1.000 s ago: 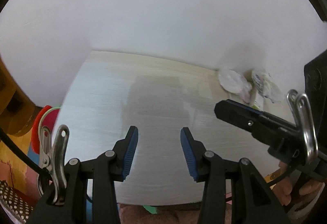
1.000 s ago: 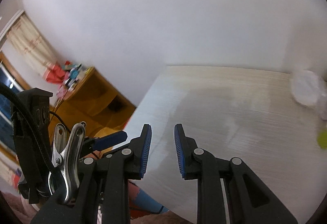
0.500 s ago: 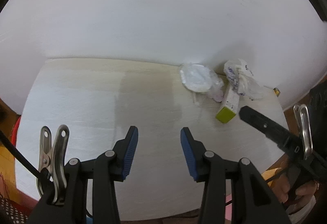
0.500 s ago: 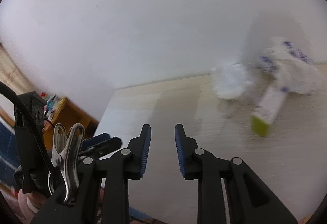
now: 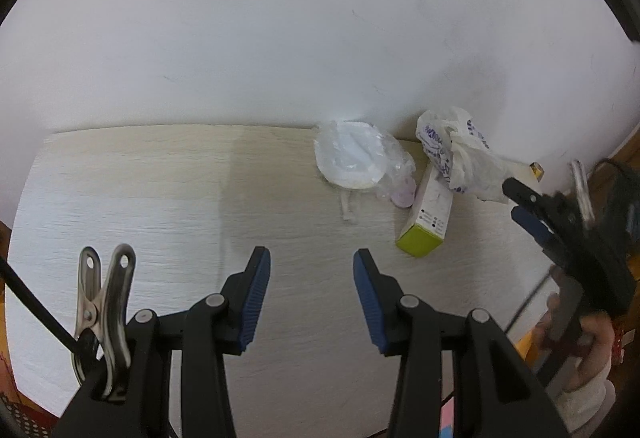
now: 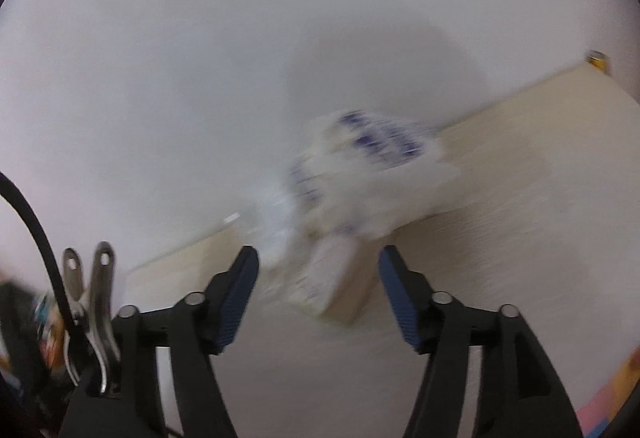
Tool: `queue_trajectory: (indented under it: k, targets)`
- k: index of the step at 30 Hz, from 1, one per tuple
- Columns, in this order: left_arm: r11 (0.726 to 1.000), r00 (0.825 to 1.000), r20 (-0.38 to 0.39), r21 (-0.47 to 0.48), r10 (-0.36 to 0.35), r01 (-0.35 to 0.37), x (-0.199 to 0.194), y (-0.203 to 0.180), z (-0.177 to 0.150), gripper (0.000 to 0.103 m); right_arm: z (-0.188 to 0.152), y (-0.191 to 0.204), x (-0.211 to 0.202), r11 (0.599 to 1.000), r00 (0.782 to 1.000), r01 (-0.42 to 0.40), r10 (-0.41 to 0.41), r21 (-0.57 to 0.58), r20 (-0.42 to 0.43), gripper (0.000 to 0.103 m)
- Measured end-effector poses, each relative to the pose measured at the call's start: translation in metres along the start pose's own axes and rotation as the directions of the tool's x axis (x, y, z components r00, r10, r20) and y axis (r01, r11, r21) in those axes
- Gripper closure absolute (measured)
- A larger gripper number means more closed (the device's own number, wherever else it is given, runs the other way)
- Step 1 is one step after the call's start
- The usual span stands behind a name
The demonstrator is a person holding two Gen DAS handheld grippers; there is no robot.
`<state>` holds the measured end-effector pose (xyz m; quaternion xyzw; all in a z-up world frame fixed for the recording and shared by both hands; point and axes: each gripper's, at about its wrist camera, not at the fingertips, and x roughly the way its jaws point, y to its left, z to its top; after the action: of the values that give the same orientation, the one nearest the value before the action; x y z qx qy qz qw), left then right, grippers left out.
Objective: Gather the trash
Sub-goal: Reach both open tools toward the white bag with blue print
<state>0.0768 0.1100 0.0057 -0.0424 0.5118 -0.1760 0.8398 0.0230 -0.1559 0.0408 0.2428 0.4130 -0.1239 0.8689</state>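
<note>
Trash cluster at the table's (image 5: pixel 160 198) far right edge against the wall: the right gripper (image 6: pixel 318 288), jaws spread and empty, faces the crumpled bag (image 6: pixel 372 174) and the carton (image 5: pixel 430 216) lying end-on toward it, nearer than the spread, empty left gripper (image 5: pixel 312 288).

Motion blur smears the crumpled bag (image 6: pixel 360 174) and carton (image 6: pixel 324 278) beneath it.
</note>
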Motion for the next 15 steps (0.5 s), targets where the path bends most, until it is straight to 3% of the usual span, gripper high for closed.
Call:
queue_trajectory:
  k: [6,11,15]
  targets:
    - [1.000,1.000,-0.019,-0.004,0.005,-0.005,0.008,-0.001,-0.002,0.058,0.015,-0.029,0.023,0.988,0.999,0.033,-0.032,0.150,-0.010,0.036]
    - [1.000,1.000,-0.021,-0.012,0.008,-0.008,0.008,0.001,-0.001,0.058,0.029,-0.031,0.035,0.981,0.999,0.034,-0.034,0.192,-0.001,0.036]
    - [1.000,1.000,-0.025,-0.011,0.010,-0.011,0.010,0.001,-0.002,0.058,0.036,-0.033,0.058,0.973,0.998,0.045,-0.034,0.225,-0.052,0.036]
